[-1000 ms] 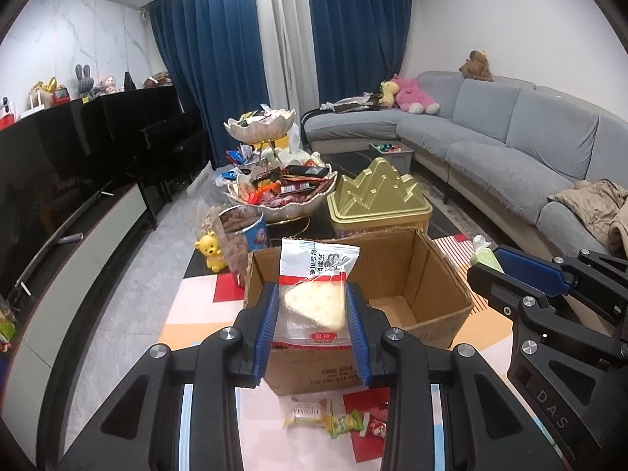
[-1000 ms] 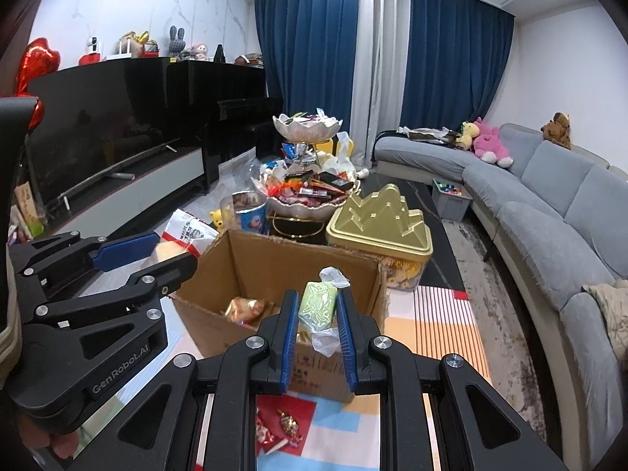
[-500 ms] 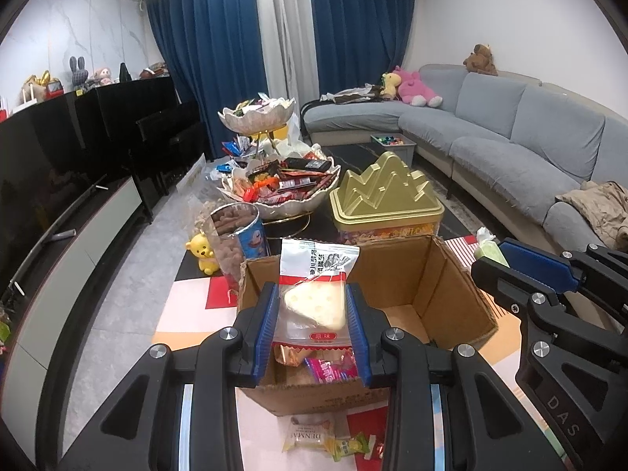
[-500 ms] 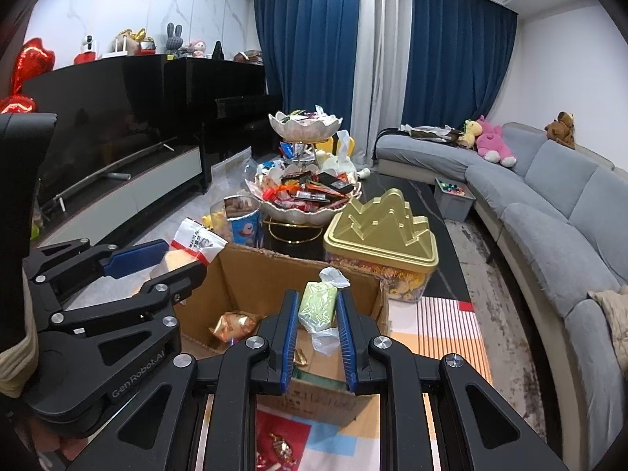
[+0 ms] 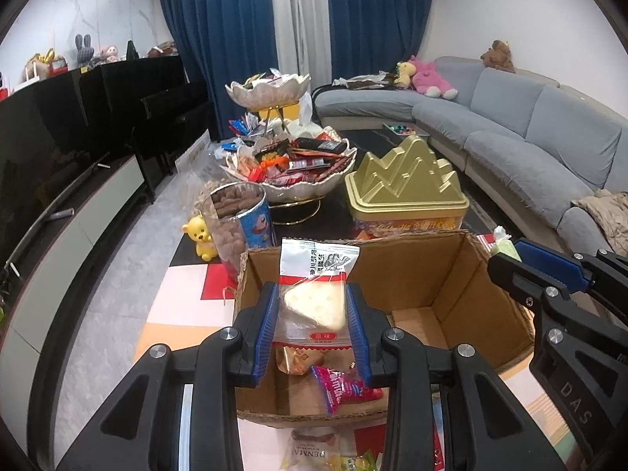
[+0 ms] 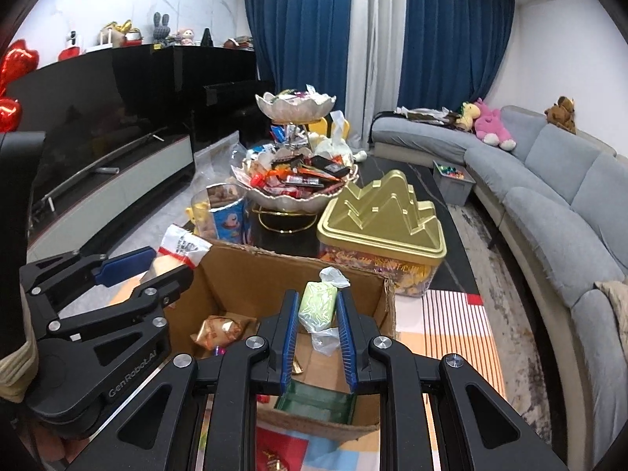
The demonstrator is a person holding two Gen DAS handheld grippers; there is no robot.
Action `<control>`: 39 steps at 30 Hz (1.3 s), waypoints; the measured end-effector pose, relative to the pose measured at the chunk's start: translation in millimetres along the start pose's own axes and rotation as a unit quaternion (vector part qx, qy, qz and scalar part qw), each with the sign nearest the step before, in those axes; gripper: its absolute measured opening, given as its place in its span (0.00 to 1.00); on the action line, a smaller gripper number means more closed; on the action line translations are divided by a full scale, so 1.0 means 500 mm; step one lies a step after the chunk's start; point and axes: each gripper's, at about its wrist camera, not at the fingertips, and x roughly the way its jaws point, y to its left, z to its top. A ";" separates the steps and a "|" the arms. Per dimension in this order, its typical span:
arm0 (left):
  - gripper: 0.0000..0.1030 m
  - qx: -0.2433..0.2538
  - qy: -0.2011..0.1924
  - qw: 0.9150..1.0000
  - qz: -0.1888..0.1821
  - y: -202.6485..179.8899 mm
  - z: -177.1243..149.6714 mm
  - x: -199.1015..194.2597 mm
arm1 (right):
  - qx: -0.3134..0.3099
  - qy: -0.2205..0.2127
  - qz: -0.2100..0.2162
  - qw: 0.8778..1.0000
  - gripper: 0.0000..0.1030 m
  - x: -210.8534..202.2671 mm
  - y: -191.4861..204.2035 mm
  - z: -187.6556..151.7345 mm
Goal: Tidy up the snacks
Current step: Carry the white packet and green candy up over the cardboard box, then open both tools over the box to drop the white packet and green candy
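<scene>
Living-room surface (image 5: 184,306) carries one cardboard box (image 5: 396,274). We hold two grippers above it: left gripper (image 5: 313,316) pinching one cheese-cake packet (image 5: 316,290), right gripper (image 6: 318,324) pinching one green candy (image 6: 318,304). At twelve o'clock: one gold tin (image 6: 382,212), two snack bowls (image 6: 298,192).

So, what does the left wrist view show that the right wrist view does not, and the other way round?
Only the left wrist view: the left gripper shut on the cheese-print snack packet, a pink wrapper in the cardboard box, and the yellow bear figurine.
Only the right wrist view: the right gripper shut on the green wrapped snack, and red heart balloons.
Both: the box, gold mountain-lid tin, tiered snack bowl stand.
</scene>
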 end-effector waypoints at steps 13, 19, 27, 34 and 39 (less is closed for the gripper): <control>0.34 -0.023 0.019 1.000 0.005 0.005 0.000 0.050 | 0.028 0.027 -0.013 0.999 0.21 0.050 -0.008 0.002; 0.34 -0.025 0.025 0.999 0.006 0.004 -0.003 0.059 | 0.040 0.036 -0.017 0.998 0.21 0.060 -0.008 0.003; 0.49 -0.023 0.020 1.000 0.006 0.013 0.000 0.051 | 0.040 0.040 -0.020 0.998 0.34 0.063 -0.009 0.004; 0.67 -0.026 0.018 0.999 0.015 0.021 0.001 0.038 | 0.042 0.032 -0.031 0.998 0.63 0.048 -0.013 0.003; 0.69 -0.032 0.017 0.999 0.021 0.030 0.001 0.026 | 0.048 0.031 -0.040 0.998 0.69 0.039 -0.017 0.006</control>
